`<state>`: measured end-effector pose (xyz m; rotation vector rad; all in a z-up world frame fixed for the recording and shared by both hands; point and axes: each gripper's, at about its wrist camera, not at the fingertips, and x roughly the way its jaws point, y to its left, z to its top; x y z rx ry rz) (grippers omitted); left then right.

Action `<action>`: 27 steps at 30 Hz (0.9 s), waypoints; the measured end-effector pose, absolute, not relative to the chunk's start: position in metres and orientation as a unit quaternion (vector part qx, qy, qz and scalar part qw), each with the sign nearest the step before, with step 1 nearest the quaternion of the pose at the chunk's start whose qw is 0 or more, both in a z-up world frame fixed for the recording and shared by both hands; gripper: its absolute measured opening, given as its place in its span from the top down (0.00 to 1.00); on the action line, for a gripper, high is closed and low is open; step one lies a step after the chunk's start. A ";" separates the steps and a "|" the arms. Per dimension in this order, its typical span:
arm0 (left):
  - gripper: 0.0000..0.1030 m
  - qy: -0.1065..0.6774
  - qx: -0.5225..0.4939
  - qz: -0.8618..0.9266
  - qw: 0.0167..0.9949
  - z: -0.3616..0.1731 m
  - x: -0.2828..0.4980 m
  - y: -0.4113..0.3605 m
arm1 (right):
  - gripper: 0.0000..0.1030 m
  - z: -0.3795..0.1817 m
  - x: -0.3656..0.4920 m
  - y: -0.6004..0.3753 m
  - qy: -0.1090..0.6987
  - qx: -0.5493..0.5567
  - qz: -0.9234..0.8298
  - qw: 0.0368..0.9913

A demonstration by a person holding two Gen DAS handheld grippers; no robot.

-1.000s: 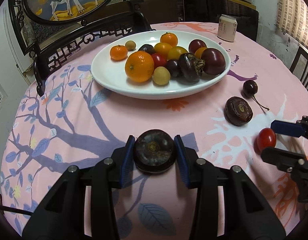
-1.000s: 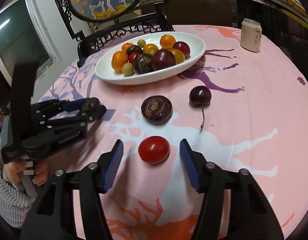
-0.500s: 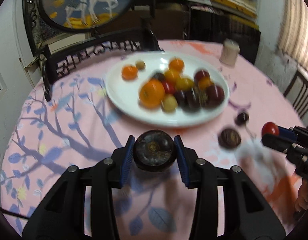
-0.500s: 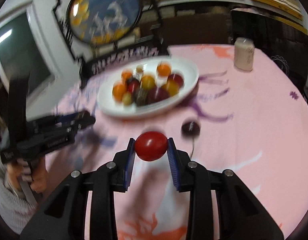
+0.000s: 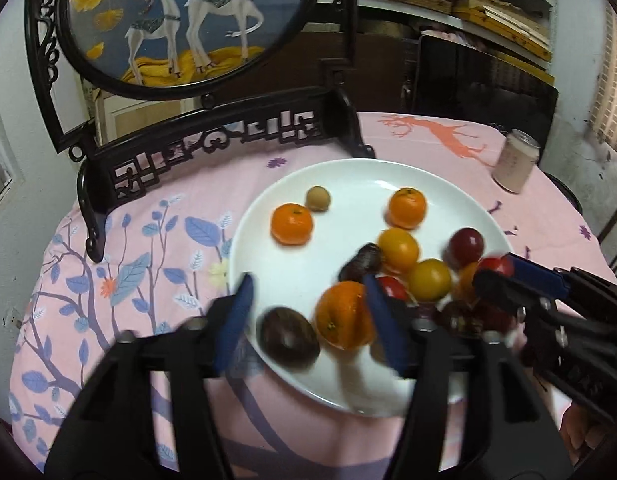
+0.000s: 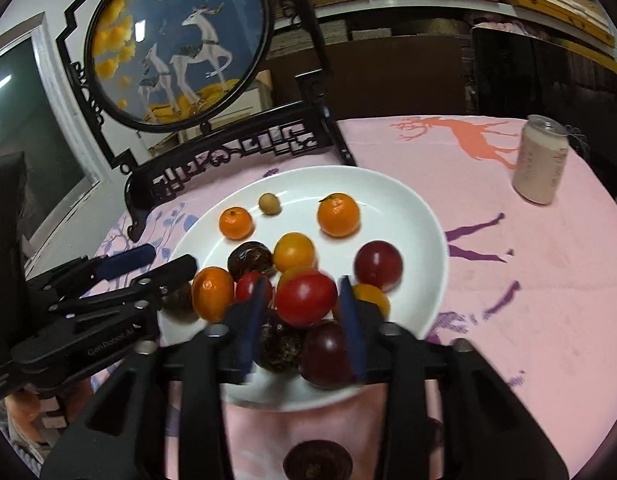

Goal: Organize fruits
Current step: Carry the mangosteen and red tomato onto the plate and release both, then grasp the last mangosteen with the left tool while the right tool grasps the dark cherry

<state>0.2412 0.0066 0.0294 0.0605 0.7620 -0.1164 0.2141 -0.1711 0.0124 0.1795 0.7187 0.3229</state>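
White plate [image 6: 408,216]: we see it mid-frame, holding the fruit.
Left hand-held gripper [image 5: 306,320]: jaws spread wide above a dark fruit [image 5: 288,338] lying on the plate.
Right hand-held gripper [image 6: 304,316]: we see its jaws flanking the red tomato [image 6: 306,298], contact unclear.

Glossy white plate [image 6: 424,216], prob. ceramic; matt pink printed tablecloth [image 6: 528,280]; shiny smooth tomato [image 6: 306,298].

Black plastic left gripper [image 6: 150,258], side of body: white lettering "GenRobot.AI". Pale pink drink can [image 6: 541,160] on the pink tablecloth: vertical print, too small to read
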 end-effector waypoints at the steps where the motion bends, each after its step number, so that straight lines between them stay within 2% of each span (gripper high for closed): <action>1: 0.31 0.371 0.026 -0.062 0.926 0.029 0.240 0.008 | 0.42 0.013 0.214 -0.171 0.349 0.084 0.155 0.920; 5: 0.30 0.364 0.036 -0.060 0.929 0.032 0.230 0.009 | 0.42 0.022 0.203 -0.184 0.334 0.089 0.153 0.926; 7: 0.16 0.362 0.033 -0.055 0.930 0.032 0.221 0.012 | 0.42 0.026 0.193 -0.192 0.332 0.095 0.150 0.926; 12: 0.13 0.363 0.032 -0.049 0.930 0.026 0.194 0.015 | 0.42 0.025 0.164 -0.215 0.344 0.121 0.141 0.920; 14: 0.08 0.362 0.030 -0.049 0.930 0.022 0.181 0.016 | 0.42 0.023 0.151 -0.221 0.340 0.122 0.135 0.923; 21: 0.08 0.378 0.036 -0.005 0.925 0.002 0.145 0.024 | 0.42 -0.001 0.117 -0.235 0.361 0.114 0.130 0.916; 27: 0.07 0.391 0.060 -0.004 0.918 -0.008 0.145 0.016 | 0.42 -0.015 0.123 -0.237 0.367 0.080 0.092 0.922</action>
